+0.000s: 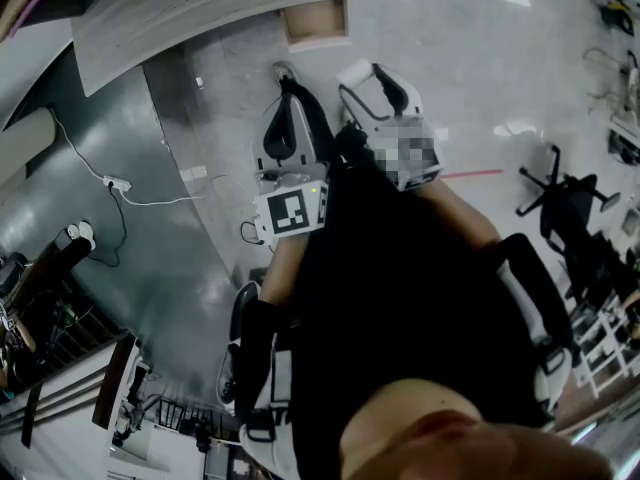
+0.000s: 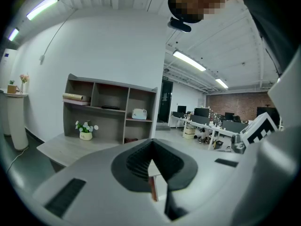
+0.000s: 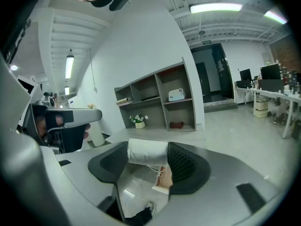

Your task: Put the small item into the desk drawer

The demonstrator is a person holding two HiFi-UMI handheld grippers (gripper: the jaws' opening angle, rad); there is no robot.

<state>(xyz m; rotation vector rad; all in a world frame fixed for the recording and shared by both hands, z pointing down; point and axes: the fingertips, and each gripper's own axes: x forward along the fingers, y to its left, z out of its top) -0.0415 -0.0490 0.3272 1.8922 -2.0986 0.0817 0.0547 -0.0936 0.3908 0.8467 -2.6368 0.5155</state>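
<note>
A small white roll of thread [image 3: 147, 152] with a loose strand hanging from it sits crosswise between the dark pads of my right gripper [image 3: 146, 155], which is shut on it. Seen from the head view, the right gripper [image 1: 372, 80] is held in front of the person's body, below the open wooden drawer [image 1: 316, 23] under the grey desk top [image 1: 200, 3]; the roll is hidden there. Beside it, my left gripper [image 1: 289, 88] points toward the desk. Its jaws [image 2: 152, 160] meet at the tips with nothing held.
A grey shelf unit [image 2: 109, 108] holds a flower pot [image 2: 85, 134] and a small white box [image 2: 139, 114]. A white cable and power strip [image 1: 116, 183] lie on the floor at left. A black office chair [image 1: 560, 203] stands at right, and rows of desks [image 2: 211, 126] fill the far room.
</note>
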